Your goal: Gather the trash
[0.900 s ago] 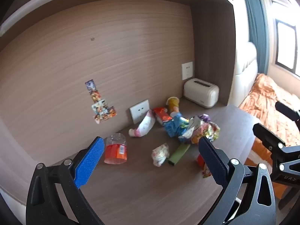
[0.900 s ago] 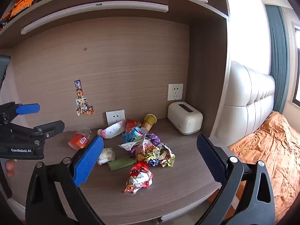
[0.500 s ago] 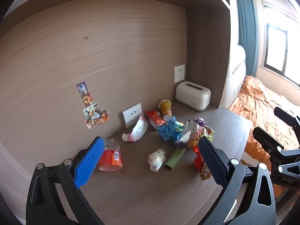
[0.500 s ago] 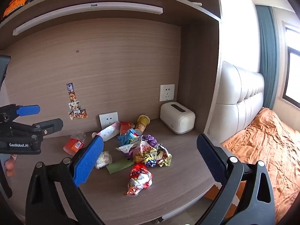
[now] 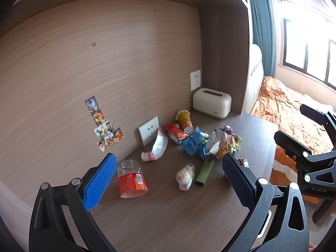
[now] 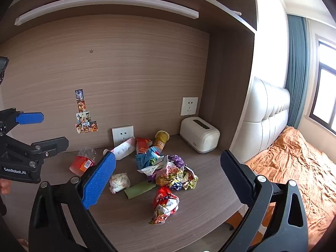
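Trash lies scattered on the brown wooden desk (image 6: 199,214). Nearest, the left tool (image 5: 168,180) and right tool (image 6: 168,180) hover level above its front edge, jaws spread wide, gripping nothing. Beyond sit a crumpled red snack wrapper (image 6: 166,203), then a green tube (image 6: 139,189), with a white toaster (image 6: 199,134) farthest back.

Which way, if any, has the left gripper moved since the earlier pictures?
Yes. In its own view the toaster and wall socket sit lower and look smaller than before, so the left gripper has pulled back, tilting upward.
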Tool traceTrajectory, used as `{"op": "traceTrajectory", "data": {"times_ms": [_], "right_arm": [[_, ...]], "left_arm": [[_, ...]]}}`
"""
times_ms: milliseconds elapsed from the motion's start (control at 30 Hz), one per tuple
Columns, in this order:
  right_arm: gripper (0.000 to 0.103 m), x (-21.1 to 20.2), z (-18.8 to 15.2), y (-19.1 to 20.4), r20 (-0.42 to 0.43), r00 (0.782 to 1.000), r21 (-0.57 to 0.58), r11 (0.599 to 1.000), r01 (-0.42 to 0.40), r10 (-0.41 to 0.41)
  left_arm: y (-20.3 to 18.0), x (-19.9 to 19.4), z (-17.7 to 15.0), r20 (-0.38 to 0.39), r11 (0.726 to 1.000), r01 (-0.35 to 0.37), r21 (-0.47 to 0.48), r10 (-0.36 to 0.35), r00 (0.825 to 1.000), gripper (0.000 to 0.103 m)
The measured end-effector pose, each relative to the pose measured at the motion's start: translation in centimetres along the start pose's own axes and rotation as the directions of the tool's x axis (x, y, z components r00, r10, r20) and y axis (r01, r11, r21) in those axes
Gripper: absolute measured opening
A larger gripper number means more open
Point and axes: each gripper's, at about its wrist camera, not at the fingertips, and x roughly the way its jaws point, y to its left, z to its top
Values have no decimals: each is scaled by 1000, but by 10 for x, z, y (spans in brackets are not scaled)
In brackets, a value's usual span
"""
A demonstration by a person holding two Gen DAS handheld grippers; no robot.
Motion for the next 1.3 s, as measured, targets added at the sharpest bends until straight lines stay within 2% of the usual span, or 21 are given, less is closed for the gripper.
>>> {"op": "traceTrajectory", "data": {"times_ms": [500, 1300], "right_arm": [[100, 4, 3, 7, -18, 1000, 16, 1000, 8, -8], [100, 10, 3, 10, -24, 1000, 11, 1000, 2, -2]], "left_arm": [[5, 1, -2, -3, 999, 36, 2, -36, 999, 98], [6, 7, -2, -13, 999, 39, 0, -39, 999, 98]]}}
